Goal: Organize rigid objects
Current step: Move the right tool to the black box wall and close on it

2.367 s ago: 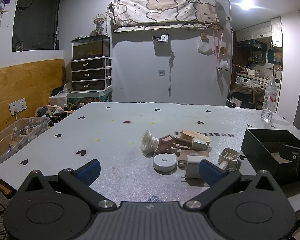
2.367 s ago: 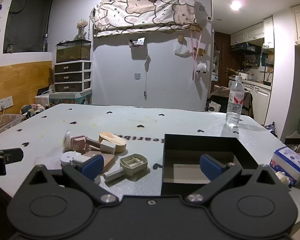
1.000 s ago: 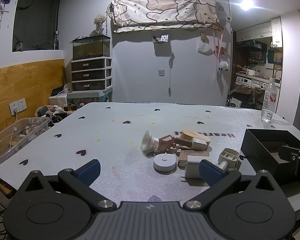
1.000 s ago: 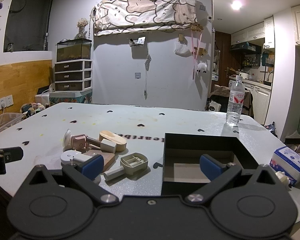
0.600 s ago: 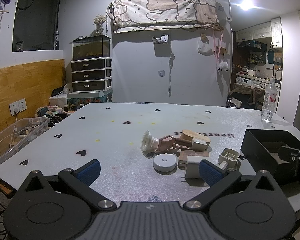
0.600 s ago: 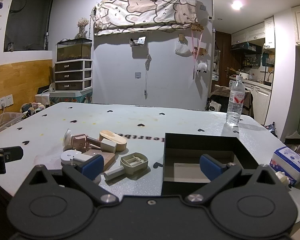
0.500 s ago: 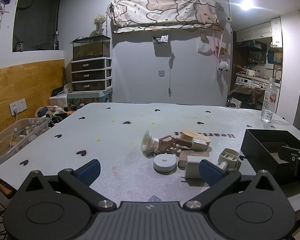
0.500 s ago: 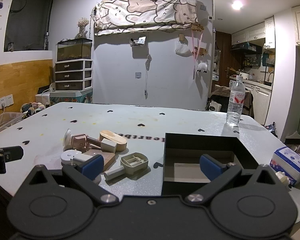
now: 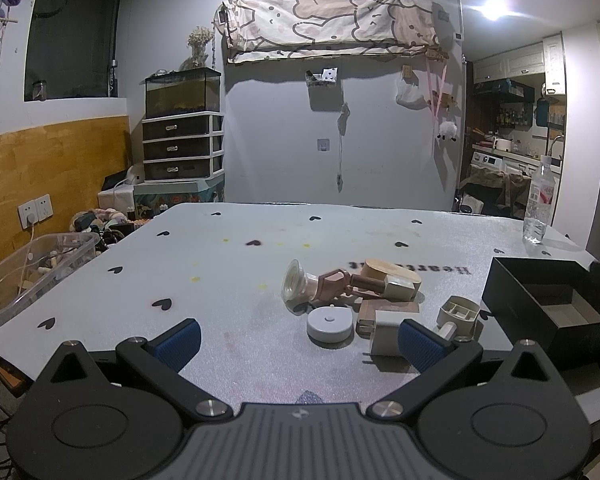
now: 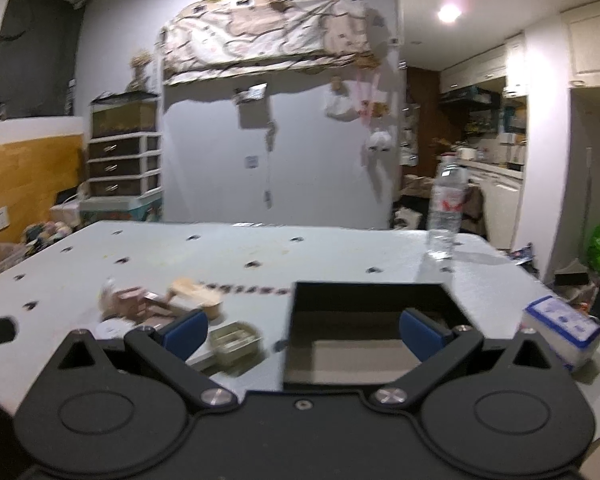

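A cluster of small rigid objects lies mid-table: a white round puck (image 9: 329, 322), a white plug adapter (image 9: 385, 334), a beige plastic part (image 9: 458, 314), a wooden oval piece (image 9: 392, 276) and a pink piece with a clear funnel (image 9: 300, 288). An open black box (image 9: 548, 308) sits to their right. My left gripper (image 9: 299, 340) hovers open near the table's front edge, empty. My right gripper (image 10: 303, 330) is open and empty above the black box (image 10: 368, 320), with the beige part (image 10: 236, 340) beside its left finger. The right wrist view is motion-blurred.
A water bottle (image 10: 444, 216) stands at the table's far right. A blue-and-white tissue pack (image 10: 564, 334) lies right of the box. A clear plastic bin (image 9: 28, 268) sits off the table's left edge. The table (image 9: 260, 232) carries small black heart marks.
My right gripper has lifted and moved forward, and its view is now blurred. It has left the left wrist view. The left gripper and the objects have not moved.
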### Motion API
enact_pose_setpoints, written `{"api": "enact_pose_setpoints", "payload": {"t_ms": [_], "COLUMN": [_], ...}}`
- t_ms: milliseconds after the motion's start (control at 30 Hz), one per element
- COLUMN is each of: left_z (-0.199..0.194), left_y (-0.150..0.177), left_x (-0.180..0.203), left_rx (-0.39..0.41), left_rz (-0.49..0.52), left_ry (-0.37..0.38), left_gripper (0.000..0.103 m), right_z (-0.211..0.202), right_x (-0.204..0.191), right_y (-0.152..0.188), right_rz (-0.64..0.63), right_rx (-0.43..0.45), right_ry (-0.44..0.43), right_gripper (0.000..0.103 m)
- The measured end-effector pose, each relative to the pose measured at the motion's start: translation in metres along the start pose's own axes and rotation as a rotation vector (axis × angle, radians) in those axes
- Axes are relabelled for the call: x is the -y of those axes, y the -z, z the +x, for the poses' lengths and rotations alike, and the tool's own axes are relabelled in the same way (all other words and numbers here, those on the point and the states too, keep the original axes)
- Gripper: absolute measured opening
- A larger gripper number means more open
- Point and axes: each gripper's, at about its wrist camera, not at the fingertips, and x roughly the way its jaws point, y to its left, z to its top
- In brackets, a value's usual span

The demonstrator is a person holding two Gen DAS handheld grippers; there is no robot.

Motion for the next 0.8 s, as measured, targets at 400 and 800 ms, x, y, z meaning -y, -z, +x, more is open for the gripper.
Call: {"api": "enact_pose_setpoints", "payload": {"t_ms": [400,800], "left_z": [0.018,0.038], "left_y": [0.008,0.021], "left_x": [0.000,0.010], "left_rx": [-0.039,-0.071], "left_rz": [-0.003,-0.011], "left_ry": [0.030,0.073], "left_gripper": [0.103,0.103], "right_z": [0.026,0.084], "right_x": [0.096,0.141], "right_y": [-0.005,0.018], "right_rz": [0.120,0.167], "right_rx": [0.035,-0.179], "right_ry": [0.211,0.105], "right_gripper": [0.103,0.053]}}
